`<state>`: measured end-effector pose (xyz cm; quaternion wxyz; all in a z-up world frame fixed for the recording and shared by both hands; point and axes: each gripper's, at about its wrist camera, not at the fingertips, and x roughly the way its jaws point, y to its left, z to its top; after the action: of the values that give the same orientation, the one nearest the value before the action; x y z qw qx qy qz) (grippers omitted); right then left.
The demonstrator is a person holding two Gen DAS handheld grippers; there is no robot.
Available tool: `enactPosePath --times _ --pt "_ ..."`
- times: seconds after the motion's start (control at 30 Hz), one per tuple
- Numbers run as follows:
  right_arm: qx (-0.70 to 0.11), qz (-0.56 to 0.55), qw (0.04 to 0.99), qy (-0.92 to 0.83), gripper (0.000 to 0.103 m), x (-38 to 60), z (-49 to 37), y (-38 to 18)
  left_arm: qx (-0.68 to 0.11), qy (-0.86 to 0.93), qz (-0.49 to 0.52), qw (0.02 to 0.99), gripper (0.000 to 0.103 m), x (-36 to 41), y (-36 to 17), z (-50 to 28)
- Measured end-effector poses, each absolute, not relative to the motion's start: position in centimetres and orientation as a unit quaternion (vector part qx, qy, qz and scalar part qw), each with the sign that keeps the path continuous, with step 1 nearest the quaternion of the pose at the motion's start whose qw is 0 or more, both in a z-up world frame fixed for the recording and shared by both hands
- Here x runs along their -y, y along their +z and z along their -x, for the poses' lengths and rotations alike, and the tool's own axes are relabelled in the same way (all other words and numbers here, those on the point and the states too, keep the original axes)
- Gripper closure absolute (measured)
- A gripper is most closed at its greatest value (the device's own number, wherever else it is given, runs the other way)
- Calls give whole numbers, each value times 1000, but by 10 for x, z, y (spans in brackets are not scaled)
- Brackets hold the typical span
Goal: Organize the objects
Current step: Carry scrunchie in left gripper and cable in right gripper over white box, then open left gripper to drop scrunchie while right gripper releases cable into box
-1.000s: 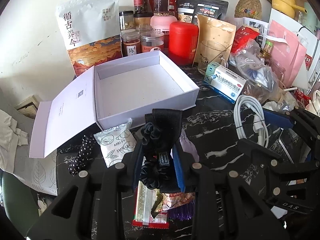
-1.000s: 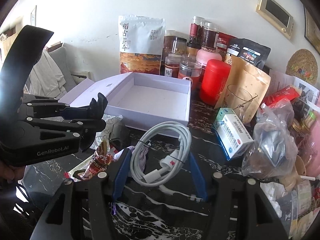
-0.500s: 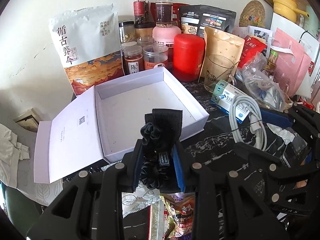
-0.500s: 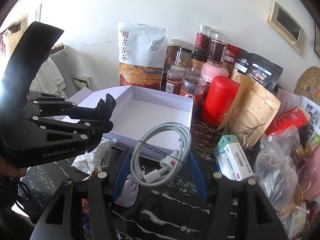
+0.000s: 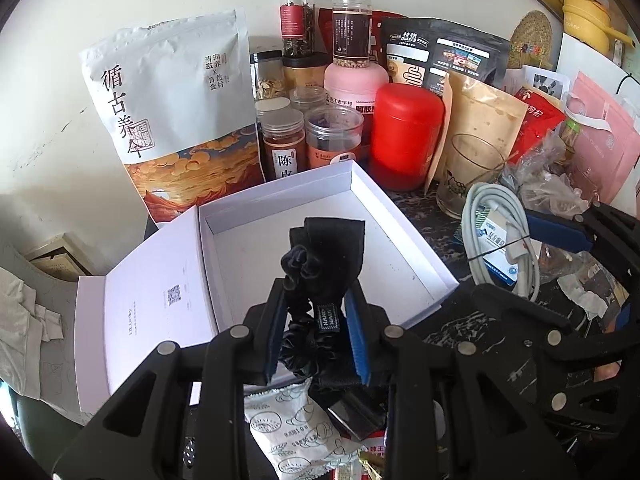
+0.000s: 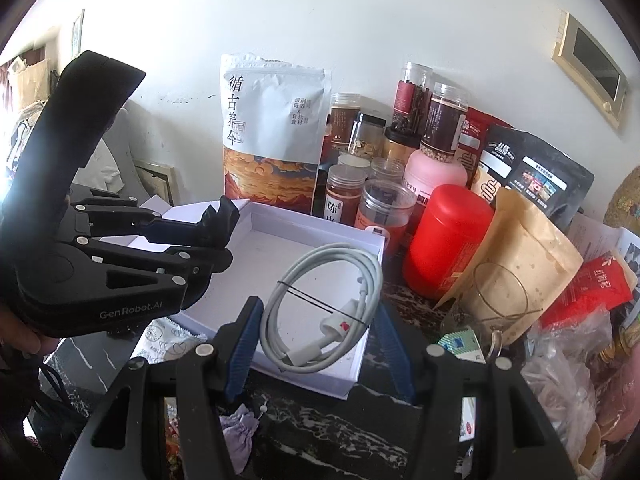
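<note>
Black fabric fills my left gripper (image 5: 316, 320): its blue pads are closed on a black satin hair scrunchie with a flat bow (image 5: 320, 264), and a small woven label hangs between the jaws. I hold this scrunchie above the near edge of the open white cardboard box (image 5: 400, 216), over its bare floor. The box lid (image 5: 148, 292) lies flat to the left, hinged on the left wall, with a small square code printed on it.

My right gripper (image 6: 316, 320) is clamped on a coiled white charging cable tied with a thin black band (image 6: 328, 304). The pads press the coil from both sides. The coil hangs above the near right corner of the same box (image 6: 320, 228). From the right wrist view I see the left gripper (image 6: 218, 226) at the box's left side, with the black fabric at its tip.

Behind the far edge of the box stand a tall white pouch with an orange cloud picture (image 5: 172, 120), several clear plastic jars, and a red plastic canister (image 5: 404, 136). At the near edge of the dark marble tabletop (image 6: 340, 420) lies a white printed sachet (image 5: 296, 428), just below the left gripper. A clear drinking glass (image 6: 496, 304) stands right of the box, before a brown paper pouch (image 6: 528, 256).
</note>
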<state>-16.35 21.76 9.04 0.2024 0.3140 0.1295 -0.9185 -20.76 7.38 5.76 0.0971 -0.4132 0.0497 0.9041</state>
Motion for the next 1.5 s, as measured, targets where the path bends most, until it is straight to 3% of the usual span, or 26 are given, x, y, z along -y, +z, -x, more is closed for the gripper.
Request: enactPosePath --times 0.8,1.5 --pt "-115 -313 222 -916 45 -195 276 80 -36 901 428 62 76 -50 22 334" --pt "-115 -395 222 -884 45 -194 335 -3 -67 871 486 32 76 -57 -51 383"
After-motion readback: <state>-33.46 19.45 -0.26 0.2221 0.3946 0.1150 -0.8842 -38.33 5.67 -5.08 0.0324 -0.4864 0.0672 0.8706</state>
